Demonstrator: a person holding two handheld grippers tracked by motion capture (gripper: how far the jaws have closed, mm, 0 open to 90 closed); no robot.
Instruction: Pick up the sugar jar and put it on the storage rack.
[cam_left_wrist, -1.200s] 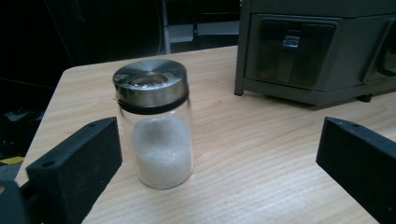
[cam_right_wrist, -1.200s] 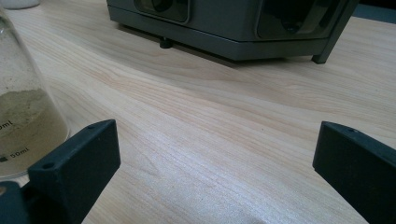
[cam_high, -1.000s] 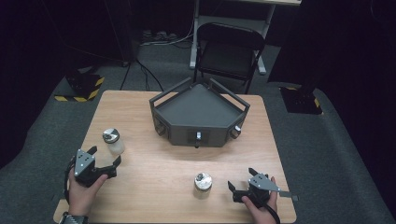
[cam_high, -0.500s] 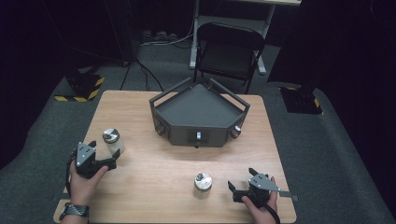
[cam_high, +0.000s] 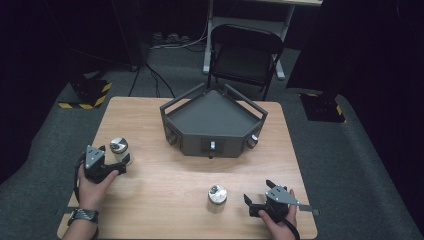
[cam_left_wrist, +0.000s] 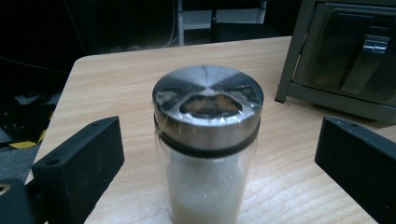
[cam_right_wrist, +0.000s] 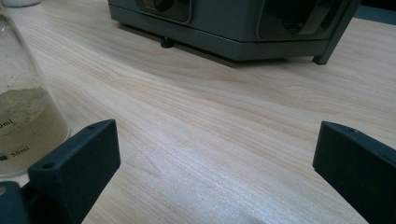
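A glass shaker of white grains with a steel lid stands upright at the table's left. My left gripper is open, its jaws on either side of the shaker and apart from the glass. A second shaker, holding greyish-tan powder, stands near the front middle. My right gripper is open at the front right, pointing left, with bare wood between its jaws and the second shaker just off its left jaw.
A dark grey angular tray-like box sits on feet at the table's back middle. A black folding chair stands behind the table. Bare wood lies between the two shakers.
My left gripper has moved forward and right, bringing its jaws around the white shaker. The right gripper and both shakers have stayed put.
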